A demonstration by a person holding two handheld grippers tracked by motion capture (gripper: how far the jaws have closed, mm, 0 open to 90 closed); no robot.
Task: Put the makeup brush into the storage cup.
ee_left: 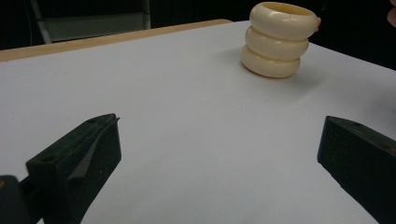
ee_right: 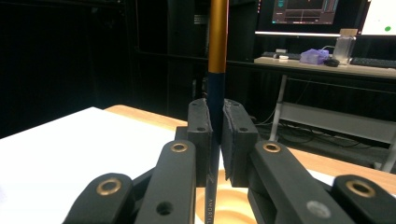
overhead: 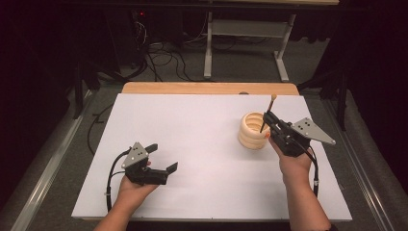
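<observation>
Right gripper (overhead: 266, 117) clamping a slim brush (overhead: 267, 113), jaws pressed tight against its dark handle, holding it upright over the cream ringed holder (overhead: 252, 131) at the right of the white table (overhead: 192, 144), lower end dipping into the holder's mouth. Left gripper (overhead: 161, 157) resting near the front left, jaws gaping wide, gripping nothing, sitting well apart from the holder. Right gripper view revealing a gold band (ee_right: 218, 37) on the handle and small lettering lower down, too fine to read. Left gripper view showing the holder (ee_left: 278, 39) as three stacked rings near the far wooden edge (ee_left: 112, 39). Bare white surface spreading between both grippers.
</observation>
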